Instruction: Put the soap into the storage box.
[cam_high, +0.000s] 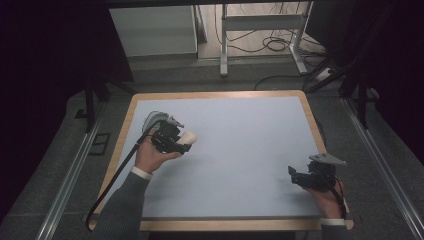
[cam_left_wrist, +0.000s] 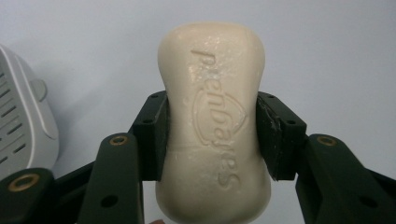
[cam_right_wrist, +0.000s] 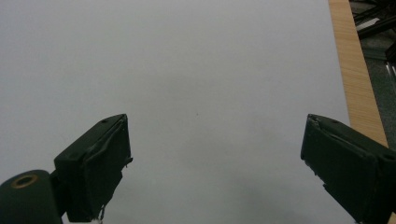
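Soap bar clamped at its waist between the fingers of the left gripper, carried over the left part of the counter, just beside a white slotted soap dish. Carrying it well probably calls for steady squeeze and a level, unhurried path (the bar looks smooth and may slip lengthwise). Right gripper rests near the counter's right edge, its fingers spread wide with nothing between them.
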